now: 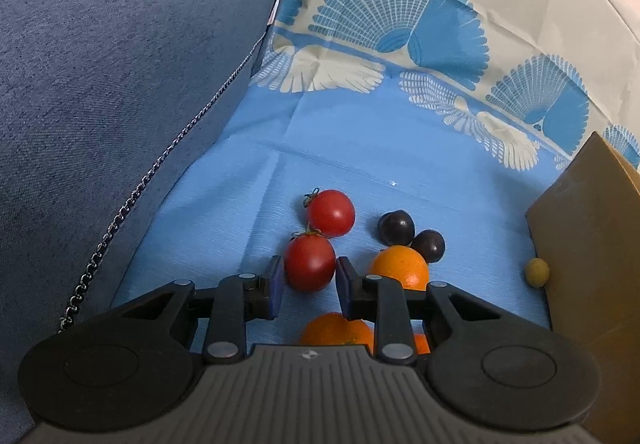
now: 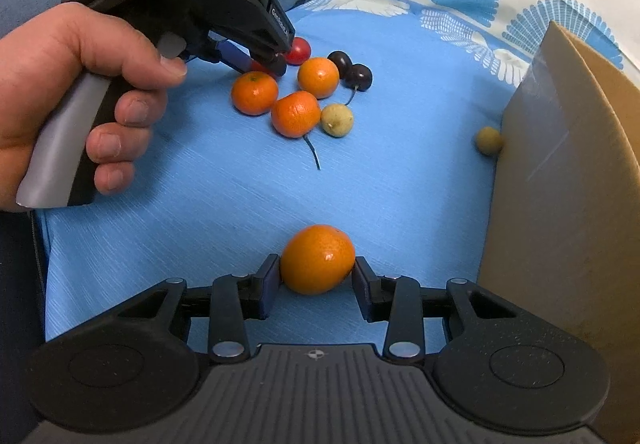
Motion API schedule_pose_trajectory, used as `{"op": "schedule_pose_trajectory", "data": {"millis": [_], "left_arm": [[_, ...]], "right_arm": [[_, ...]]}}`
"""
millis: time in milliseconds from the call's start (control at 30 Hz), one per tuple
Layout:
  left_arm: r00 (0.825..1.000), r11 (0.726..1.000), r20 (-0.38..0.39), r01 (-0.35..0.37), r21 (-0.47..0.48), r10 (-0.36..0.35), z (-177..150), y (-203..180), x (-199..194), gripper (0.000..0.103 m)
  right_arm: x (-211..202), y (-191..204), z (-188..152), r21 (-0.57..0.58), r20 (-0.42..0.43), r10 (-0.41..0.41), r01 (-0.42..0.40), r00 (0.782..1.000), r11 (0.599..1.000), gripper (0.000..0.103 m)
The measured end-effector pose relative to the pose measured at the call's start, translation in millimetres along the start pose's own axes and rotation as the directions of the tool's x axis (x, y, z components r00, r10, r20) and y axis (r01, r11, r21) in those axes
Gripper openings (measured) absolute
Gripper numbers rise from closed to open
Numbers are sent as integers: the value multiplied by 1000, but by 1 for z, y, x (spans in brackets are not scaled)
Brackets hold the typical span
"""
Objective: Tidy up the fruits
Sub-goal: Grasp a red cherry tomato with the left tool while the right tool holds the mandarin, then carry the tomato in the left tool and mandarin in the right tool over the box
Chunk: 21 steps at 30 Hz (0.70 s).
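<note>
My left gripper [image 1: 309,278] is shut on a red tomato [image 1: 310,263], its blue pads pressing both sides. A second tomato [image 1: 331,213] lies just beyond it on the blue cloth [image 1: 240,228]. Two dark cherries [image 1: 396,227] and a mandarin [image 1: 400,267] sit to the right. My right gripper [image 2: 317,268] is shut on another mandarin [image 2: 318,259], low over the cloth near its front. The right wrist view also shows the left gripper [image 2: 266,62] in a person's hand [image 2: 80,92], at the fruit pile of three mandarins [image 2: 296,119], cherries [image 2: 359,76] and a yellowish fruit [image 2: 337,119].
A brown cardboard box [image 2: 560,184] stands at the right edge, with a small yellow-green fruit [image 2: 489,140] against its wall. A large blue cushion [image 1: 100,84] bounds the cloth on the left. The patterned cloth rises at the back.
</note>
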<state>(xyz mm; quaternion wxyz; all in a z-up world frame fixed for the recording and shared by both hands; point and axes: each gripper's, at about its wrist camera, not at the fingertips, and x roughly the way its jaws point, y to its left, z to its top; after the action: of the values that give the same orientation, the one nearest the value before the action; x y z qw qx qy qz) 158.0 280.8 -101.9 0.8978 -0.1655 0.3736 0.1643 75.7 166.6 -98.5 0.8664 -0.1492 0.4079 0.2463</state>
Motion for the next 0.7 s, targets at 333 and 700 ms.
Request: {"op": "schedule_pose_trajectory", "data": {"millis": [333, 700], "left_arm": [[1000, 1000, 4, -7, 9, 7, 0, -2, 3, 31], [998, 999, 65, -5, 46, 2, -2, -10, -17, 30]], "right_arm": [[0, 1, 0, -1, -1, -1, 1, 1000, 1000, 40], [-5, -1, 0, 11, 29, -12, 12, 1000, 1000, 40]]}}
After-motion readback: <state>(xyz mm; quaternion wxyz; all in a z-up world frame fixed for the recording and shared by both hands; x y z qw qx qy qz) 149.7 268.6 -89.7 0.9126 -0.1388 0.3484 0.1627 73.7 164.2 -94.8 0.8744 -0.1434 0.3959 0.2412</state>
